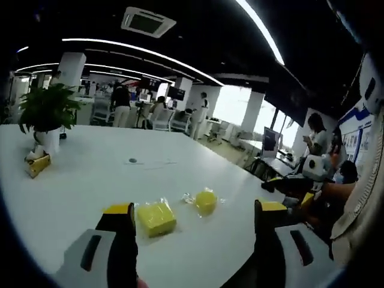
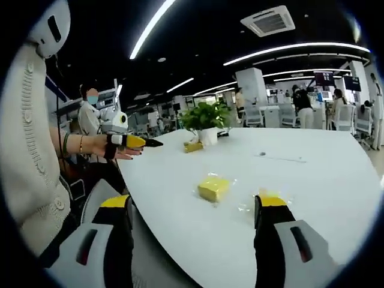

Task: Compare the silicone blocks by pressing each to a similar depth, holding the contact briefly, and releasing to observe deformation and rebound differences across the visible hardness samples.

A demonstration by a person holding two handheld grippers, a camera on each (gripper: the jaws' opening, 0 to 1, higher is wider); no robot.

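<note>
Two yellow silicone samples in clear wrap lie on the white table (image 1: pixel 90 180). In the left gripper view, a square block (image 1: pixel 157 217) lies just right of my left jaw, and a round one (image 1: pixel 206 201) lies a little farther right. My left gripper (image 1: pixel 195 209) is open and holds nothing, hovering short of them. In the right gripper view, the square block (image 2: pixel 214 188) lies ahead between the jaws. Crinkled wrap (image 2: pixel 249 205) of the other sample shows beside the right jaw, which hides most of it. My right gripper (image 2: pixel 194 201) is open, touching nothing.
A potted plant (image 1: pixel 45 111) (image 2: pixel 207 117) and a small yellow box (image 1: pixel 37 164) (image 2: pixel 193 146) stand farther along the table. A hand (image 2: pixel 117 150) with a yellow-tipped object reaches over the table edge (image 2: pixel 150 204). Desks, chairs and people fill the office behind.
</note>
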